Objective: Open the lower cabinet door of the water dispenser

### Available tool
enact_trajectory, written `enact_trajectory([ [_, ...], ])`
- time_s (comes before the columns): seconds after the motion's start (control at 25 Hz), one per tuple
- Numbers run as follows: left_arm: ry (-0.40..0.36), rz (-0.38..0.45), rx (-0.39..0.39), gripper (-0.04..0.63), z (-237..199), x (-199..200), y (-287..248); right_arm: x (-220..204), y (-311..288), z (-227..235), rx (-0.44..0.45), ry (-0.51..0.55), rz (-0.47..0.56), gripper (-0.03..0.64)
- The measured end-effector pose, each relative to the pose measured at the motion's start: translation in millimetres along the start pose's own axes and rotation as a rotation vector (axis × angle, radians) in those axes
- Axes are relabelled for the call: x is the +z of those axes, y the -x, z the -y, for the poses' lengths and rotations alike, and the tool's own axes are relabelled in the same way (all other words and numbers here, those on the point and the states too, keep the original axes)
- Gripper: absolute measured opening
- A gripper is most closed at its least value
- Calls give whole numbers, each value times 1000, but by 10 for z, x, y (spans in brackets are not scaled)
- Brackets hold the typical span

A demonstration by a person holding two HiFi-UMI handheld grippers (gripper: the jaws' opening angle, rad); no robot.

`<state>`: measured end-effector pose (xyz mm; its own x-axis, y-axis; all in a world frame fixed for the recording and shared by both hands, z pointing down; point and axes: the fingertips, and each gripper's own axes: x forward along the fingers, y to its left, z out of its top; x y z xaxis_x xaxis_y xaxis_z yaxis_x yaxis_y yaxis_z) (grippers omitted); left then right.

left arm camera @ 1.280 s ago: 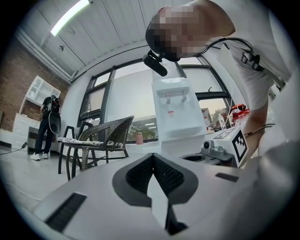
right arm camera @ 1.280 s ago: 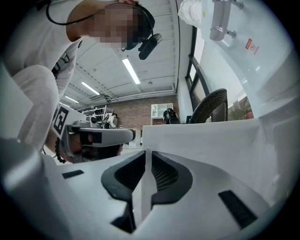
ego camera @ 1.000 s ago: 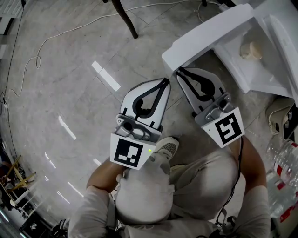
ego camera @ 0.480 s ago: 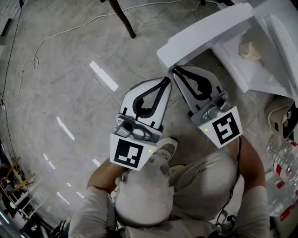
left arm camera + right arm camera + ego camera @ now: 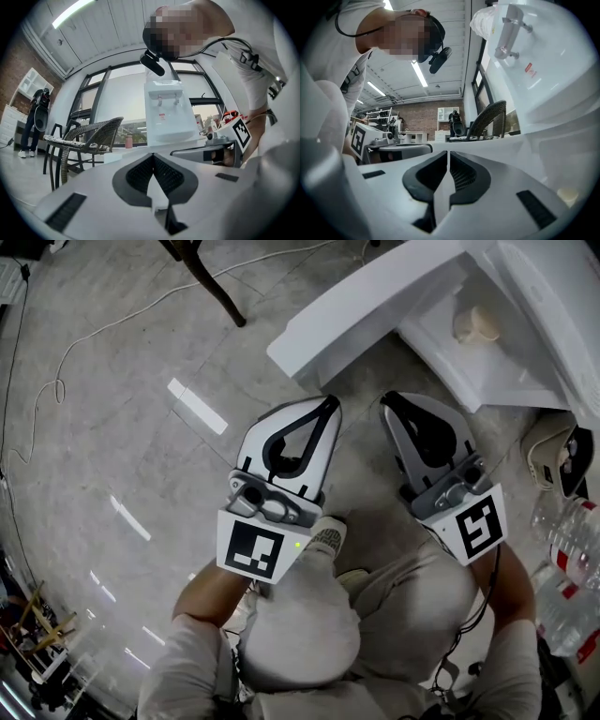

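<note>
Status: you have the task all but done.

- Left tool [image 5: 329, 405]: its jaws are pressed together with nothing between them, as the left gripper view confirms [image 5: 151, 157]. It hangs over bare floor, just short of the door's underside, and has no part in the job.
- Lower cabinet door [image 5: 366, 306]: it stands swung well out from the water dispenser [image 5: 553, 287], with its free end far over to the left. The opened lower compartment [image 5: 487, 371] shows right of it, with a small pale object [image 5: 473, 324] lying inside. I cannot tell what that object is.
- Right tool [image 5: 388, 399]: its jaws are closed and empty [image 5: 447, 154]. It sits below the gap between door and compartment and is apart from both. The right gripper view looks up past the dispenser's front and its taps [image 5: 511, 30].
- Far right: plastic water bottles [image 5: 567, 559] stand on the floor, clear of the door's swing.

Left to do: nothing essential, in my judgement. You could push the door a little wider, or simply draw both tools back.

Change against the earlier frames:
- A second ago the right tool's tips sat right at the door's free end. Now they are clear of it.
- The door's free end lies further left and the opening is wider.
- The left tool keeps much the same place in the head view.
- The head view itself has also shifted a little, so part of the change is yours, not the door's.
</note>
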<state>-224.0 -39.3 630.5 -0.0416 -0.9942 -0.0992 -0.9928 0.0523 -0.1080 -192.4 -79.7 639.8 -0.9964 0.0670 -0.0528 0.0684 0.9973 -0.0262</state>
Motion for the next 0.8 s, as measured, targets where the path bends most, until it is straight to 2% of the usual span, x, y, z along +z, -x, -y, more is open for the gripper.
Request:
enact_trajectory([
  [0.16,8,12,-44,2,181,101,-164,183,352,170,-106,23,7,31],
  [0.28,4,13,-84,2,361,167,-302,284,579,266,-153,33,11,31],
  [0.56,17,6,-122,2,581,167,-581,383,977,551,-294,25,38,31],
  [0.8,32,3,-147,2,704,138,-710,395,1219,645,-363,37,28,31],
])
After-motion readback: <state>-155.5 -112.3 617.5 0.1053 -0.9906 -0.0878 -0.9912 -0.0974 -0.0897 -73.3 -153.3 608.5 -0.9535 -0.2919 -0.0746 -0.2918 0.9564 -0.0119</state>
